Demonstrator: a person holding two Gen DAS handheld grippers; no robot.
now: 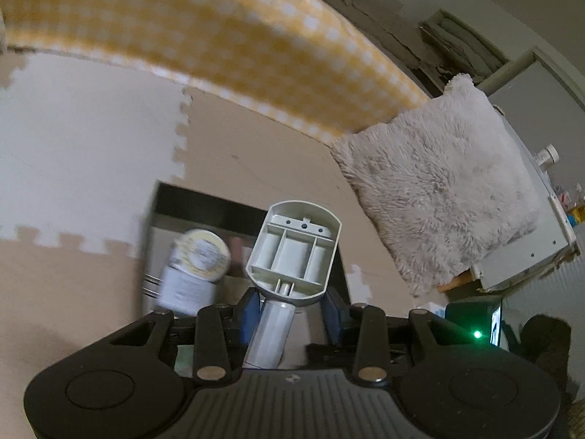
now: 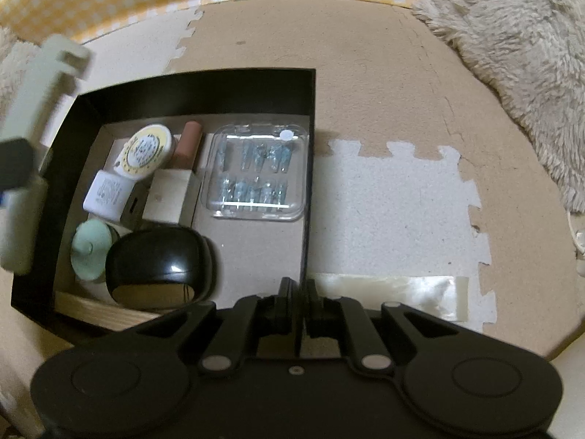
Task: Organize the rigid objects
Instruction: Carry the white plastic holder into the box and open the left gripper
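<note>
Left wrist: grey holder [image 1: 292,248] between fingers [image 1: 252,309].

A fluffy cushion [image 1: 438,190] lies against yellow gingham fabric [image 1: 219,36] on foam mats [image 2: 384,91].

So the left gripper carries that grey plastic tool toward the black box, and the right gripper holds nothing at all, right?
Not quite. The right gripper is clamped on the black box's wall, as the right wrist view shows. The left gripper does carry the grey plastic tool.
</note>
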